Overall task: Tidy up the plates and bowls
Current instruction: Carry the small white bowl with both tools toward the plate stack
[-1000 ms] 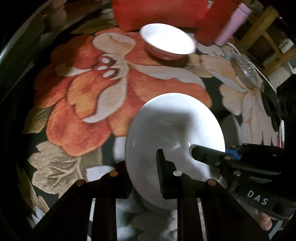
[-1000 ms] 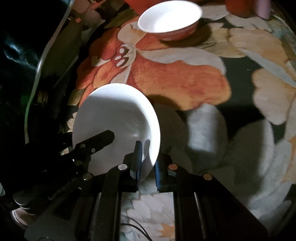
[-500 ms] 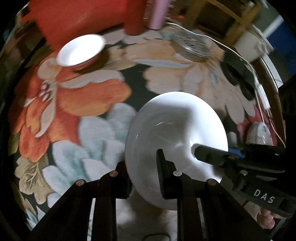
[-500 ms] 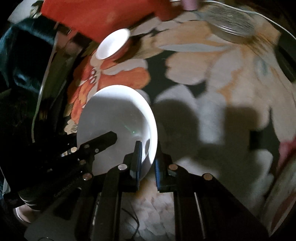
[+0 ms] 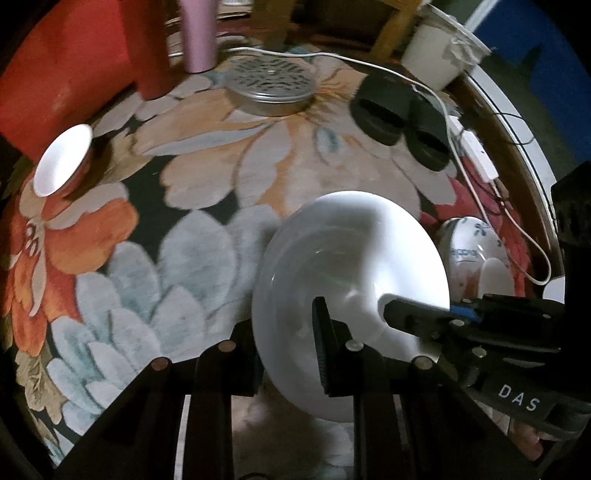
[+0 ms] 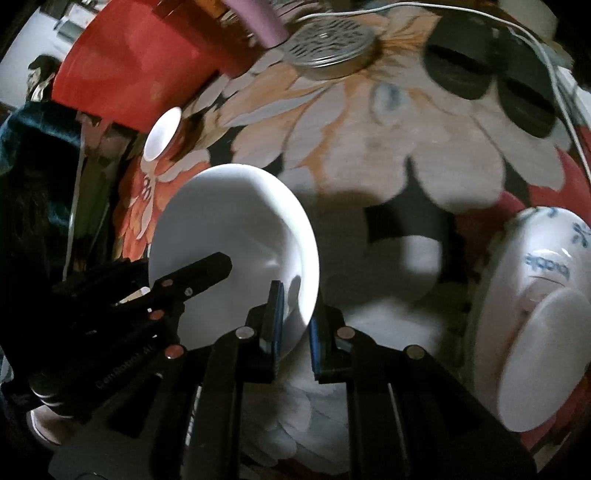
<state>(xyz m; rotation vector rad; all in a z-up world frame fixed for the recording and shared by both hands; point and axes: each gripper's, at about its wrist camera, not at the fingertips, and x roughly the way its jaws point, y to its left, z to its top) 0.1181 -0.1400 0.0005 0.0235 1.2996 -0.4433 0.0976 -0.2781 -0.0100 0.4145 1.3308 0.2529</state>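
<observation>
Both grippers grasp one plain white ceramic plate (image 5: pixel 351 280), held tilted above the floral-patterned tablecloth (image 5: pixel 221 166). The left gripper (image 5: pixel 288 354) clamps the plate's near-left rim; the right gripper (image 6: pixel 295 325) clamps its right rim, blue pads either side.

Surroundings: a small white bowl (image 5: pixel 61 164) sits at the far left beside a red bag (image 5: pixel 62 85). A pink cylindrical tumbler (image 5: pixel 197 33) stands at the back. A round perforated metal lid (image 5: pixel 271 83) lies beyond the plate. Two black round objects (image 5: pixel 402 114) rest at the far right, a white cable (image 5: pixel 458 147) running across them.

Containers: a stack of white dishes with blue printed markings (image 6: pixel 535 314) sits just right of the held plate, a pale disc lying on top. The blue writing there is unreadable.

Writing: "DAS" shows on the right gripper's body in the left wrist view.
</observation>
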